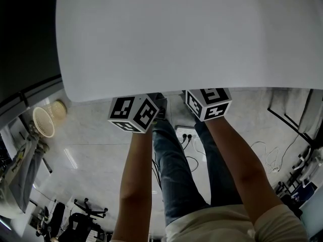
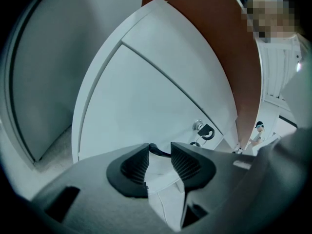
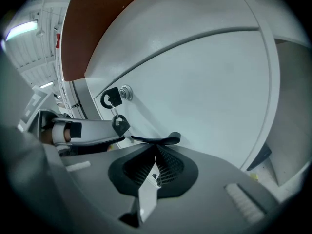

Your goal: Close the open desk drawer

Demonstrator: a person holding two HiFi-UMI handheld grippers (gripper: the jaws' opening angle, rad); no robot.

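Desk top (image 1: 186, 34): a broad white slab fills the far half of the head view and hides the drawer from above.
Drawer front (image 3: 209, 82): a white panel under the desk, right in front of both grippers, with a thin seam running across it above. How far out it stands I cannot tell.
Handle (image 3: 156, 140): a thin, dark, curved strip on the drawer front, lying crosswise just past the tips of both grippers.
Left gripper (image 2: 159, 162): the jaws stand apart, with bare white drawer front showing in the gap. The handle crosses behind the tips and the pads do not press on it.
Right gripper (image 3: 156, 165): the jaws are closed together with nothing between the pads. The tips sit right up under the handle; I cannot tell whether they touch it.
Side by side: the left marker cube (image 1: 133, 114) and the right marker cube (image 1: 208, 103) sit close together at the near edge of the desk top, with both forearms reaching out to them.
Lock (image 3: 126, 92): a round metal lock on the drawer front, left of the handle as the right gripper sees it, with a dark key fob (image 3: 119, 125) hanging below it.
Brown panel (image 2: 219, 38): stands along the far side of the white front.
Below: legs in jeans (image 1: 176, 170) on a pale floor (image 1: 91, 155), a white power strip (image 1: 185, 133) near the feet, and a woven basket (image 1: 44, 121) well off to the left.
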